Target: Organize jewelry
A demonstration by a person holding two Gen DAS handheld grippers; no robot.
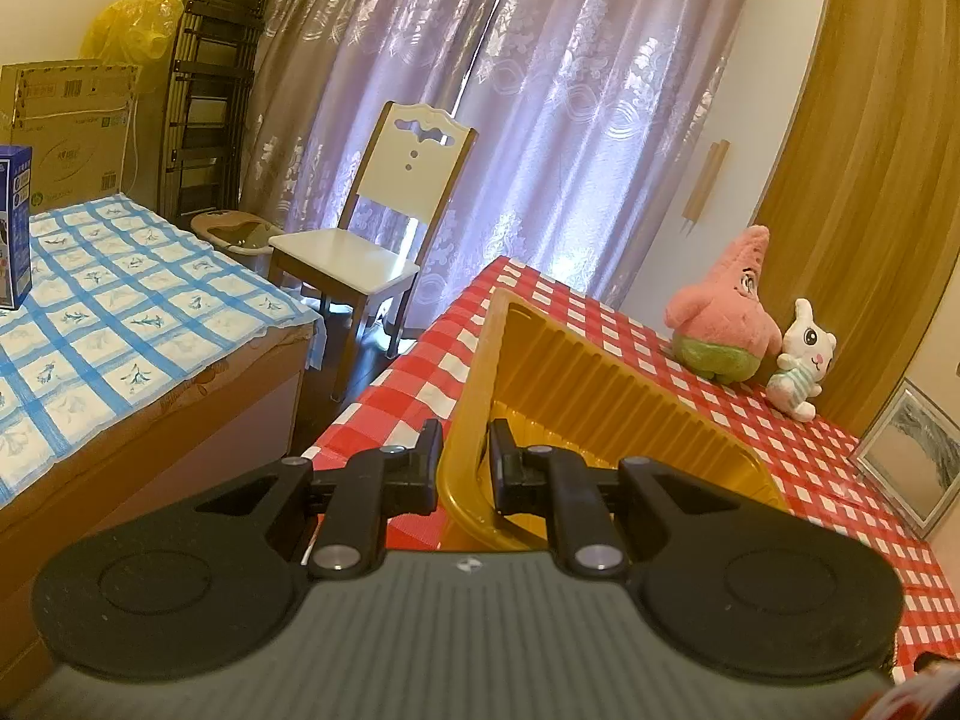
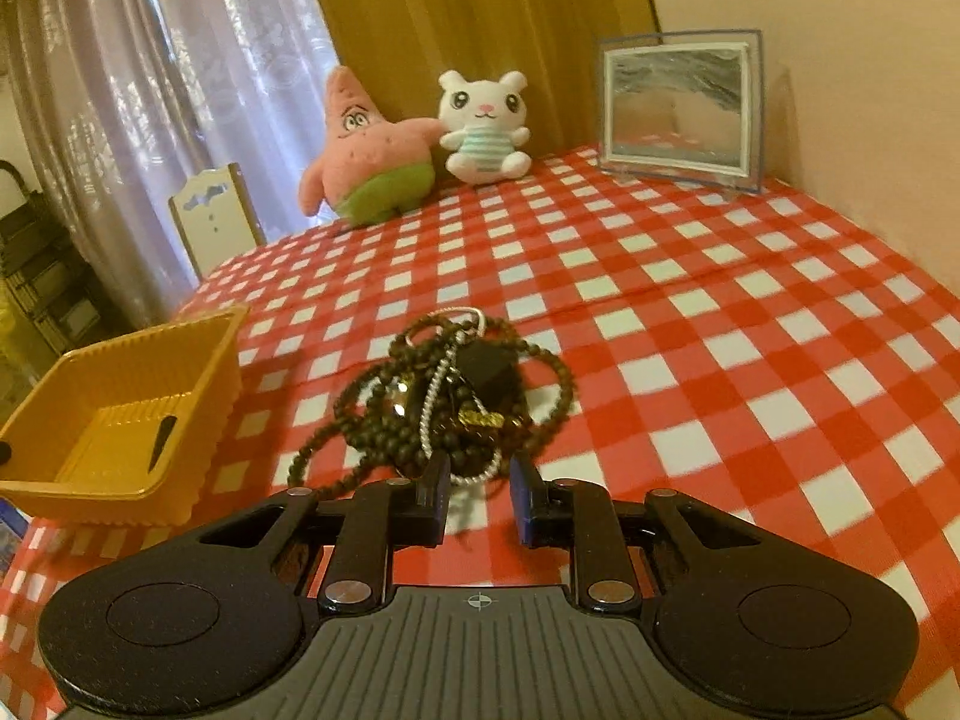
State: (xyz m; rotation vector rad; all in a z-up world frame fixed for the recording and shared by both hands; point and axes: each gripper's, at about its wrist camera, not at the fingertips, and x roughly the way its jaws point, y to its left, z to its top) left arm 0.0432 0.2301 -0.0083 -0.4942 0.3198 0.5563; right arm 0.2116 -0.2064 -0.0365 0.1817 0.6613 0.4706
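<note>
The left claw [image 1: 467, 462] is clamped on the near wall of the yellow tray [image 1: 606, 384]: one finger stands outside the wall, the other inside, and the rim sits pinched between them. The tray is tipped up off the surface [image 1: 780, 450], its ribbed far wall rising toward the curtains [image 1: 480, 90]. In the right wrist view the same tray appears at the left edge of the checked cloth, with one dark fingertip visible inside its basin.

The right claw [image 2: 479, 495] has its fingers a small way apart with nothing gripped between them. It hangs just short of the jewelry pile [image 2: 447, 396], which lies on the red-and-white cloth near the middle of the surface — a tangle of dark bead strands, a white pearl strand, a gold-toned piece and a small dark block. The nearest loops of bead and pearl lie just ahead of the fingertips; whether any strand touches them cannot be told. The pile is beside the tray, outside it, and the tray's basin holds no jewelry that can be seen.

At the far edge of the surface a pink star plush [image 2: 366, 162] and a white rabbit plush [image 2: 486, 132] sit touching each other, with a framed picture [image 2: 681, 108] standing well to their right. A white chair [image 1: 384, 228] stands before the curtains, and a bed with a blue checked cover [image 1: 120, 330] lies across the gap from the surface.
</note>
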